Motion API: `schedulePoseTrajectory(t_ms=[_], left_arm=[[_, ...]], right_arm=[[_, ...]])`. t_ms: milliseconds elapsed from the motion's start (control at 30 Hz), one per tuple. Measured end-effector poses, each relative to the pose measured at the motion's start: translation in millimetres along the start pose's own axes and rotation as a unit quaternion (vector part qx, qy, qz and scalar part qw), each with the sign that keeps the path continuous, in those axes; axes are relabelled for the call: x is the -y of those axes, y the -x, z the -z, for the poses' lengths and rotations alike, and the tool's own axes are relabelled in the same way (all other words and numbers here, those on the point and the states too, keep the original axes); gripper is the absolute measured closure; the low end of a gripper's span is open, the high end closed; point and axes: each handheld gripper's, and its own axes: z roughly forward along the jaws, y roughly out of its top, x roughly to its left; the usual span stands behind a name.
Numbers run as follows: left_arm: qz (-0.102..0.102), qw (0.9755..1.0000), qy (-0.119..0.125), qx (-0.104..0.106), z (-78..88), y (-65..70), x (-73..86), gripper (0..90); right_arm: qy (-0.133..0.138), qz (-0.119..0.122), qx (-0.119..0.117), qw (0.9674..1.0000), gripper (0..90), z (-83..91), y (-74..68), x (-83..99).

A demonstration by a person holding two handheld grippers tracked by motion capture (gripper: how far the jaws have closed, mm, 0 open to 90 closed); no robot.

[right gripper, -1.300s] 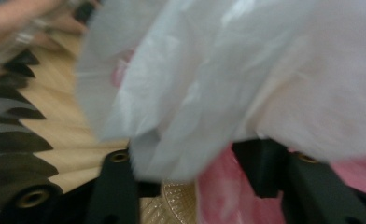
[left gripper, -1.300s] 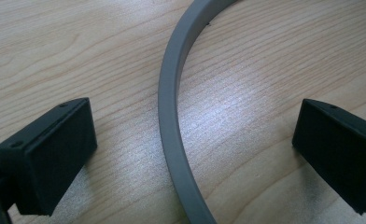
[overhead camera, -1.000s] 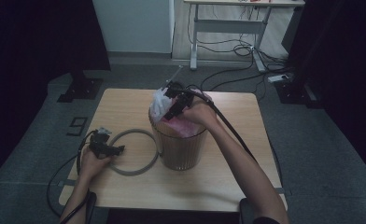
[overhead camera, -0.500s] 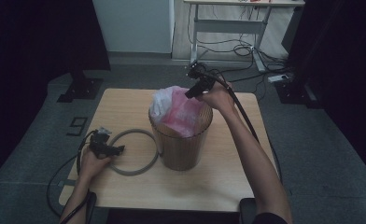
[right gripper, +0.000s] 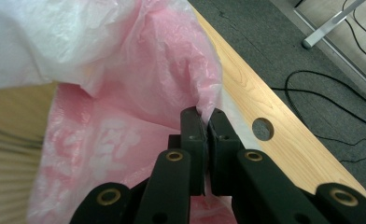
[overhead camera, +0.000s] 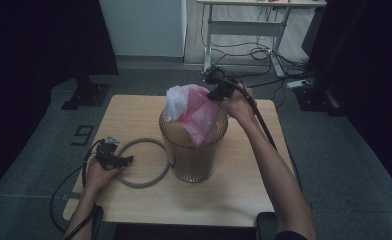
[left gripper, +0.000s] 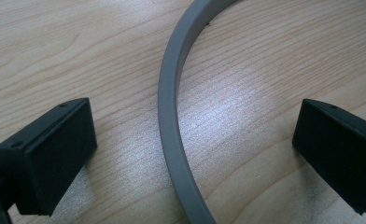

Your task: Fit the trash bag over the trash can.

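- The right tool [right gripper: 204, 122] has just been closing, and its jaws now stand pressed together on a fold of the pink plastic bag [right gripper: 139, 93], pinching the film right at the tips.
- My reading of the step: the bag's mouth is being drawn out and over the rim of the ribbed bin [overhead camera: 194, 155], which stands just below and beside this tool.
- To do it well, keep the pinch firm and pull outward and down past the rim in an even sweep; thin film like this looks prone to tearing or slipping free if jerked.
- The bag is thin, crinkled and translucent, pink with pale printing and a whiter bunched part above; it billows out of the bin's top.
- The left tool [left gripper: 190, 140] rests on the worktop [overhead camera: 234, 200] with jaws spread wide, straddling a grey ring [left gripper: 172, 116] without touching it.
- The ring lies flat between that tool and the bin's base, probably the band that clamps the bag once it is folded over.
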Motion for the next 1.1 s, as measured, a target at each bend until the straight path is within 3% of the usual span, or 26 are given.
schedulePoseTrajectory(t_ms=[133, 200, 300, 400, 533, 667, 767, 833, 933, 1100], left_arm=[[0.000, 1.0000, 0.000, 0.000, 0.0, 0.2, 0.0, 0.0], [0.000, 1.0000, 0.000, 0.000, 0.1, 0.6, 0.1, 0.0], [0.000, 1.0000, 0.000, 0.000, 0.2, 0.9, 0.2, 0.0], [0.000, 1.0000, 0.000, 0.000, 0.1, 0.9, 0.1, 0.0], [0.000, 1.0000, 0.000, 0.000, 0.1, 0.9, 0.2, 0.0], [0.000, 1.0000, 0.000, 0.000, 0.1, 0.9, 0.2, 0.0], [0.000, 1.0000, 0.000, -0.001, 0.1, 0.9, 0.2, 0.0], [0.000, 1.0000, 0.000, -0.001, 0.1, 0.9, 0.2, 0.0], [0.000, 1.0000, 0.000, 0.000, 0.1, 0.9, 0.1, 0.0], [0.000, 1.0000, 0.000, -0.001, 0.1, 0.9, 0.1, 0.0]], right_arm=[[0.016, 0.012, -0.013, 0.9997, 85.8, 30.9, -13.2, -1.6], [0.021, 0.029, -0.016, 0.9992, 85.7, 44.4, -24.0, -2.0], [0.024, 0.036, -0.031, 0.9986, 85.6, 52.7, -34.7, 0.1], [0.020, 0.041, -0.057, 0.9973, 85.4, 45.4, -41.5, 6.3], [-0.003, 0.023, -0.087, 0.9959, 84.7, 17.3, -43.3, 21.3], [-0.033, 0.011, -0.095, 0.9949, 83.7, -13.0, -43.0, 37.3], [-0.044, 0.006, -0.101, 0.9939, 81.9, -23.0, -41.1, 41.6], [-0.041, 0.003, -0.112, 0.9929, 77.1, -21.7, -40.1, 41.3], [-0.023, -0.004, -0.124, 0.9920, 57.9, -10.6, -37.9, 40.0], [0.018, -0.005, -0.114, 0.9933, 46.8, 16.5, -32.9, 32.2]])
